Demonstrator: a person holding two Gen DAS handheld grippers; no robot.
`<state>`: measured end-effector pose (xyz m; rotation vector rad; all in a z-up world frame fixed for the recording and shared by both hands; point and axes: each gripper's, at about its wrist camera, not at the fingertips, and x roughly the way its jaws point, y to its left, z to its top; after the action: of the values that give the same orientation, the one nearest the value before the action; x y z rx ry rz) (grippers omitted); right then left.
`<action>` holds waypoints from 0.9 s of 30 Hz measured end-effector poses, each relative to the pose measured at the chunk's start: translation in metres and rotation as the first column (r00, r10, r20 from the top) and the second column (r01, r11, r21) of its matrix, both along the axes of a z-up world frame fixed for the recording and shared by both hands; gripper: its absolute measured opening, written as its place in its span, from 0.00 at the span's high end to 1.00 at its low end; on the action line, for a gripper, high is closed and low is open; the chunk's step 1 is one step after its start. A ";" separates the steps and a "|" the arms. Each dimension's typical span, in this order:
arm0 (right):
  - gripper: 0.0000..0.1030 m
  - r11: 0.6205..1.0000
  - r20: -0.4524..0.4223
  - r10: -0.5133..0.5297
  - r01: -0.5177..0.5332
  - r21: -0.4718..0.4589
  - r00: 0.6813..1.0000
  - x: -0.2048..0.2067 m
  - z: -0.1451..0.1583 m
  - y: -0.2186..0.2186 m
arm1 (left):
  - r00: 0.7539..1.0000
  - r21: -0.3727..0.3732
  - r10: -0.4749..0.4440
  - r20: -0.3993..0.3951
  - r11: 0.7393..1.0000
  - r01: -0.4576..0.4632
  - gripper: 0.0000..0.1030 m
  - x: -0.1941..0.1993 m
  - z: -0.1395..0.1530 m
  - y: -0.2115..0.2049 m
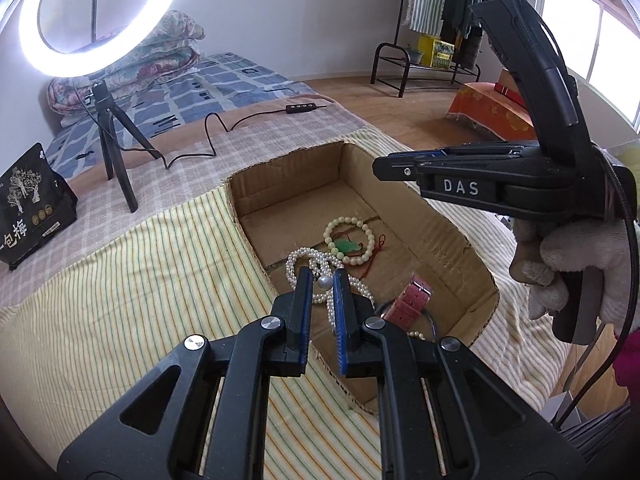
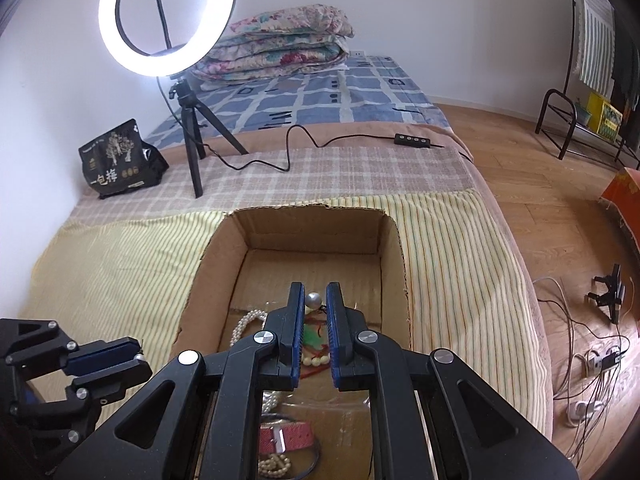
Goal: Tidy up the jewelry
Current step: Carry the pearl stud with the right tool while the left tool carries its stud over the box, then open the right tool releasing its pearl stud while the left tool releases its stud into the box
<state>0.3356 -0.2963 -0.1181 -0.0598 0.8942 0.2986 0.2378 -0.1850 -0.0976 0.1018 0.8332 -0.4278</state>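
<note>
Both grippers hover over the open brown cardboard box (image 2: 394,248) on the bed's striped end. Left gripper (image 1: 323,280) & right gripper (image 2: 313,300): jaws part-spread, each w/ a round grey pearl (image 1: 325,281) between; grip unclear. White pearl strand (image 1: 320,276), green-pendant bead bracelet (image 1: 350,242), pink strap (image 1: 412,300) lie inside. Probably the drop-in step; next, lower & release gently
</note>
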 end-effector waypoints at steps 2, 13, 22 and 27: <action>0.91 1.000 -0.006 0.002 -0.002 0.003 1.000 0.005 -0.003 -0.001 | 1.000 0.001 0.006 -0.003 1.000 -0.006 0.92 0.005 -0.002 -0.002; 0.91 1.000 -0.013 0.009 -0.009 0.006 1.000 0.026 -0.014 0.002 | 1.000 0.021 0.016 -0.012 1.000 -0.016 0.92 0.022 -0.016 -0.014; 0.91 1.000 -0.010 0.016 -0.016 0.019 1.000 0.029 -0.014 0.002 | 1.000 0.012 0.006 -0.003 1.000 -0.006 0.92 0.020 -0.014 -0.016; 0.60 1.000 -0.003 0.016 -0.016 0.021 1.000 0.028 -0.011 0.003 | 1.000 0.019 0.000 -0.002 1.000 0.000 0.77 0.018 -0.012 -0.018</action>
<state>0.3639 -0.2931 -0.1288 -0.0475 0.8942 0.3231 0.2562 -0.2033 -0.1094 0.1197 0.8391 -0.4202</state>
